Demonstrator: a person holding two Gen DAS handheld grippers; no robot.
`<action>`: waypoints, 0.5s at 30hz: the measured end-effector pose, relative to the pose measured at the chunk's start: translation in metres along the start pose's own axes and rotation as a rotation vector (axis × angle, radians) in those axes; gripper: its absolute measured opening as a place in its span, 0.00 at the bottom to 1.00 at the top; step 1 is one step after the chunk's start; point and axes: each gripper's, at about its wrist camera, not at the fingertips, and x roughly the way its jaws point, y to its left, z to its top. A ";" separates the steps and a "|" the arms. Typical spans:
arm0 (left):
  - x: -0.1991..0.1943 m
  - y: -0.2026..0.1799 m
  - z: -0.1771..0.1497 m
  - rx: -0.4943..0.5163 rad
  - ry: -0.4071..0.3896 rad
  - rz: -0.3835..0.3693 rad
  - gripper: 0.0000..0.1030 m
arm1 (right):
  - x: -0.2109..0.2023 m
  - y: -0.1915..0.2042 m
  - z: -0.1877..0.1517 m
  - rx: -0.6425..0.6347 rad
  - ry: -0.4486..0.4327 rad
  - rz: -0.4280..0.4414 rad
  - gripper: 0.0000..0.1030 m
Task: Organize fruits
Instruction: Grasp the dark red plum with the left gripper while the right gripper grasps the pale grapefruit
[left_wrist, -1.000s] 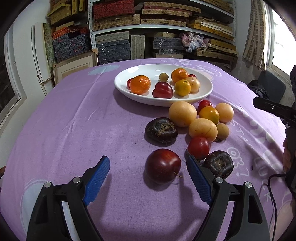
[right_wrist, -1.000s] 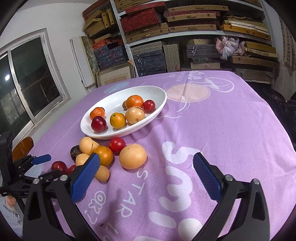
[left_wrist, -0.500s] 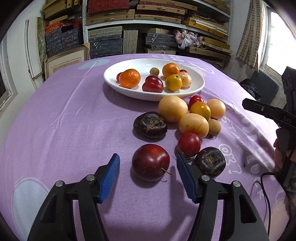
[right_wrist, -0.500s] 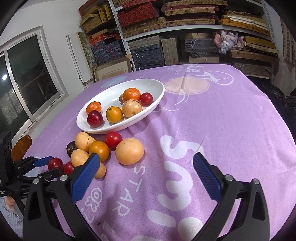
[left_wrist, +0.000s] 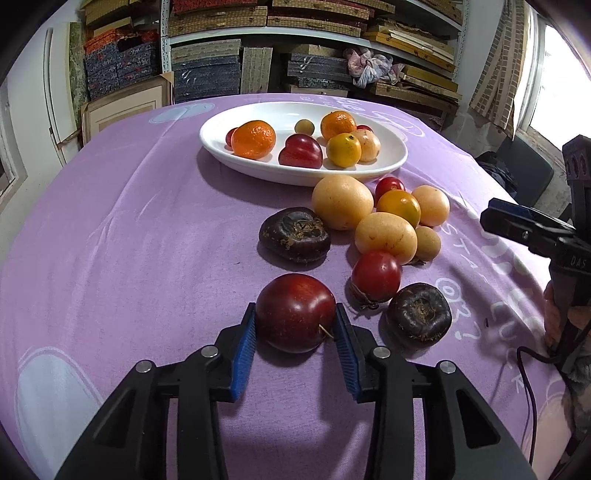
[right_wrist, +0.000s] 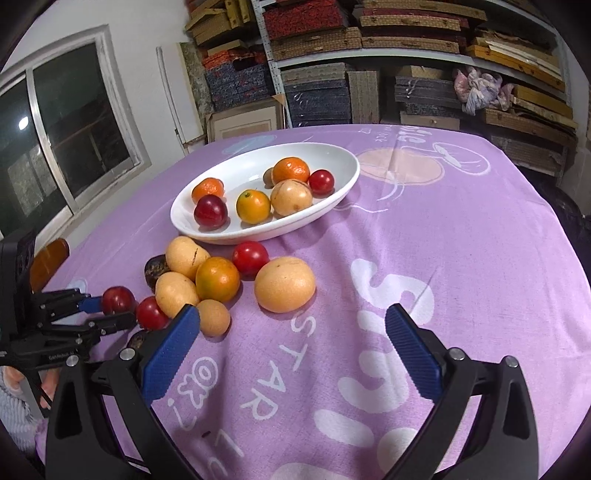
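Note:
My left gripper (left_wrist: 295, 325) is shut on a dark red plum (left_wrist: 295, 312) that rests on the purple cloth; it also shows in the right wrist view (right_wrist: 117, 300). Beyond it lies a cluster of loose fruit: a red tomato (left_wrist: 376, 275), two dark wrinkled fruits (left_wrist: 294, 233) (left_wrist: 419, 314), yellow round fruits (left_wrist: 341, 201) and an orange one (left_wrist: 398, 207). A white oval bowl (left_wrist: 391, 162) at the back holds oranges, a plum and several small fruits. My right gripper (right_wrist: 291, 339) is open and empty above the cloth, right of the cluster.
The round table carries a purple cloth with white lettering (right_wrist: 388, 306). Shelves stacked with boxes (left_wrist: 258, 55) stand behind. A window (right_wrist: 74, 122) is at the left in the right wrist view. The right gripper shows at the right edge of the left wrist view (left_wrist: 535, 229).
My left gripper moved forward around the dark red plum and closed its jaws onto it. My right gripper stayed open and shifted slightly closer to the fruit.

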 end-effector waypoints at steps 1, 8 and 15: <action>0.000 -0.001 0.000 0.002 0.000 0.002 0.39 | 0.000 0.004 0.000 -0.021 0.002 -0.012 0.96; 0.000 -0.003 0.000 0.013 0.002 0.015 0.40 | 0.018 0.013 0.008 -0.072 0.046 -0.056 0.67; 0.000 -0.003 -0.001 0.012 0.002 0.015 0.40 | 0.051 0.018 0.024 -0.076 0.103 -0.042 0.64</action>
